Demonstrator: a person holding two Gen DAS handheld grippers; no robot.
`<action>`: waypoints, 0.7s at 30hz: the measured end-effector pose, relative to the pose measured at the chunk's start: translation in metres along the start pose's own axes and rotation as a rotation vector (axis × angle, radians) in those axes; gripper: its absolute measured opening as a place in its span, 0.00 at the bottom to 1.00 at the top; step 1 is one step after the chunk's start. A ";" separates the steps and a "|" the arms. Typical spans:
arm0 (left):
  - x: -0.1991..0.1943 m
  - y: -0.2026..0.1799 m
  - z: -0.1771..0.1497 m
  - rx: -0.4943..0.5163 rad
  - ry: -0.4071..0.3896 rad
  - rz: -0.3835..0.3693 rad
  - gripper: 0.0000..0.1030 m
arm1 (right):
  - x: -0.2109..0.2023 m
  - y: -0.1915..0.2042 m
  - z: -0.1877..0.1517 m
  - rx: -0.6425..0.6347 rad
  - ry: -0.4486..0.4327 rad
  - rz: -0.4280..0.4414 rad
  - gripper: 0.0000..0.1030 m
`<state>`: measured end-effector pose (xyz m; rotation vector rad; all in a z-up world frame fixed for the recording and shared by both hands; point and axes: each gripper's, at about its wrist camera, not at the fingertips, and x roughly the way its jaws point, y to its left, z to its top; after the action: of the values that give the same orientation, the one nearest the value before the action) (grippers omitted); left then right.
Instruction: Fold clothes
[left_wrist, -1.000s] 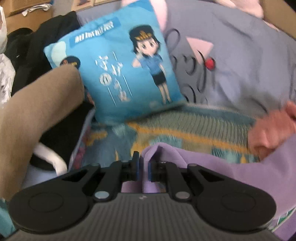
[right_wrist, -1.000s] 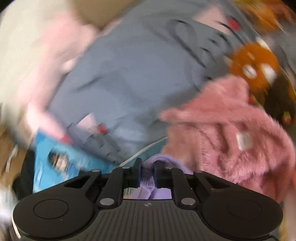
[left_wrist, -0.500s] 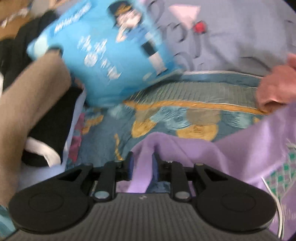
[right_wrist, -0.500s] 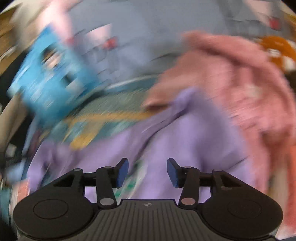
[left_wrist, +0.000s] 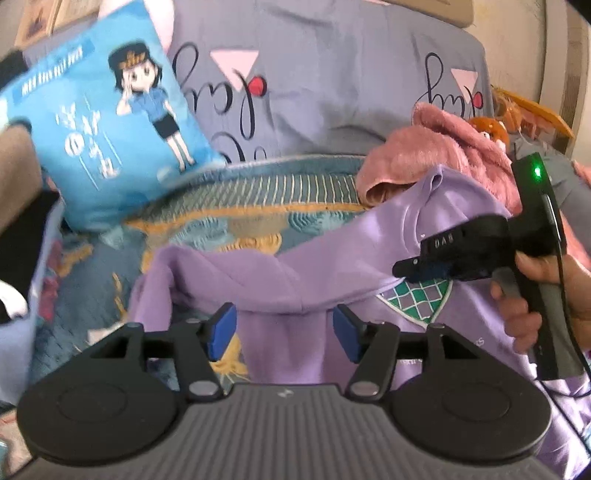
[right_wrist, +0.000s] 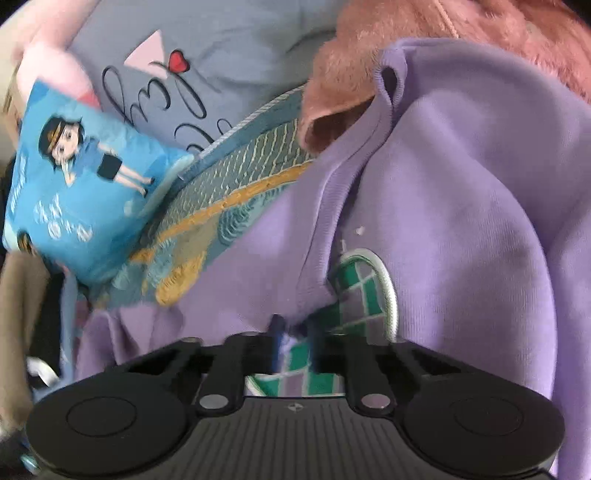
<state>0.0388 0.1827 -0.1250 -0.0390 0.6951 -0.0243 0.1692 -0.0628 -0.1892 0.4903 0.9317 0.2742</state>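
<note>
Left wrist view looks across a bed (left_wrist: 229, 221) covered by a teal and orange patterned spread, with a purple sweatshirt (left_wrist: 295, 280) lying crumpled over the near side of it. The left claw (left_wrist: 280, 328) stands spread, its blue pads (left_wrist: 221, 328) apart and pressing on nothing; its jaws have just been opening, and a fold of the sweatshirt lies between and just beyond them, loose. To the right, a hand (left_wrist: 532, 295) grips the handle of the right claw (left_wrist: 402, 267), which reaches in from the bed's right side and lies on the sweatshirt just above its green and grey diamond crest (left_wrist: 421, 299).

From the right wrist view, the right claw (right_wrist: 293, 347) is pressed together after its jaws have just been closing, pinching the sweatshirt (right_wrist: 461, 206) at the edge of the crest (right_wrist: 354, 295) (the tips are blurred, but cloth shows bunched between them). The ribbed collar of the sweatshirt runs up and away from the claw toward the far edge of the bed (right_wrist: 236, 184).

A fluffy pink garment (left_wrist: 443, 147) sits at the far right of the bed, touching the sweatshirt's upper edge. A blue cushion (left_wrist: 99, 129) printed with a cartoon figure leans at the far left, against a grey pillow (left_wrist: 332, 74) with black script and a pink triangle.
</note>
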 end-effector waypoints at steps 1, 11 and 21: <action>0.002 0.007 0.001 -0.021 0.003 -0.008 0.62 | -0.001 0.006 0.004 -0.018 -0.015 0.009 0.08; -0.001 0.051 0.007 -0.199 -0.036 -0.020 0.72 | 0.063 0.123 0.109 -0.149 -0.129 -0.059 0.07; 0.008 0.055 0.009 -0.160 0.006 0.061 0.72 | 0.067 0.174 0.100 -0.478 -0.191 -0.250 0.47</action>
<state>0.0511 0.2372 -0.1255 -0.1715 0.7025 0.0900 0.2870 0.0869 -0.0962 -0.0418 0.7006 0.2086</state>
